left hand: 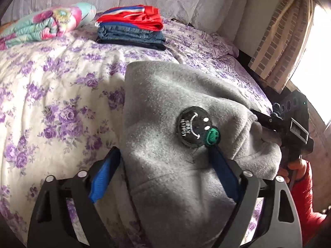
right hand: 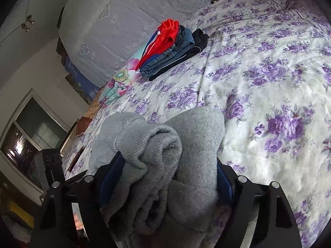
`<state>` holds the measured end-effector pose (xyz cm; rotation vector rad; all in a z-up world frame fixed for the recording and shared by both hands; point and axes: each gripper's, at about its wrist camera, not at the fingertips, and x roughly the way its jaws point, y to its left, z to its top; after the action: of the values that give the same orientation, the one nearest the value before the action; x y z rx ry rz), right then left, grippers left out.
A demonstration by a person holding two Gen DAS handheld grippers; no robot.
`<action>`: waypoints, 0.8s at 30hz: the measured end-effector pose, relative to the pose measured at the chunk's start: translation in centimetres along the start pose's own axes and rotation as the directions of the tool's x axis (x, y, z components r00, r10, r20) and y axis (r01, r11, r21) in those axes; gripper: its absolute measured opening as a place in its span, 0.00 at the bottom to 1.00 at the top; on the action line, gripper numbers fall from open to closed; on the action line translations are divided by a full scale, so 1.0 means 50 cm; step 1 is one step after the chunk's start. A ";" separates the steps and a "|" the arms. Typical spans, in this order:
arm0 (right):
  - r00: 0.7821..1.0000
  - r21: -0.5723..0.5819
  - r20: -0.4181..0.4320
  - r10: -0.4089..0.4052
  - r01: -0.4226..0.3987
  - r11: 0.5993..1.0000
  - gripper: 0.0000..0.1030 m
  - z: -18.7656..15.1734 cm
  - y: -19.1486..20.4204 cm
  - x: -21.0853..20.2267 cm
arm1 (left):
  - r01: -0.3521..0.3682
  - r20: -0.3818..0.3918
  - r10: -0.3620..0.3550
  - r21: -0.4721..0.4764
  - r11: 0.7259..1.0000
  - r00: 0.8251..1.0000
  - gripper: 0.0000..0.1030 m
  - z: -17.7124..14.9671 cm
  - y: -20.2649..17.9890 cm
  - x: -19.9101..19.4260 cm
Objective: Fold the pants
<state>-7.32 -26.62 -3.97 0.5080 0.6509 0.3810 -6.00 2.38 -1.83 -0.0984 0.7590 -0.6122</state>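
Between the blue-padded fingers of both tongs, the grey fleece sweatpants (left hand: 165, 107) are being held as a thick folded bundle, just above the purple-flowered white bedspread (left hand: 51, 86). The left gripper (left hand: 165, 165) is seen standing wide, with a thick grey fold filling its jaws. The right gripper (right hand: 169, 175) is likewise closed wide on the bunched ribbed cuff end. The bundle's long axis is running from one gripper across to the other, so neither hand is nearer. The stack of folded clothes, red over denim over black (left hand: 132, 29), is lying well apart on the bedspread, ahead of both tongs; carrying there is judged the likely next move. One round black smiley patch (left hand: 193, 126) is being read only partly: possibly "HAPPY". A small green smiley (left hand: 213, 136) is touching it.
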 end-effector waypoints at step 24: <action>0.994 -0.056 0.078 -0.083 0.087 0.995 0.67 -0.009 0.034 -0.023 | -0.251 0.129 0.232 0.154 0.956 0.964 0.45 -0.009 -0.093 -0.037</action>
<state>-8.76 -25.65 -2.81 0.4347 0.5847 0.2986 -9.58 -0.38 0.38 0.1156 0.5985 -0.4315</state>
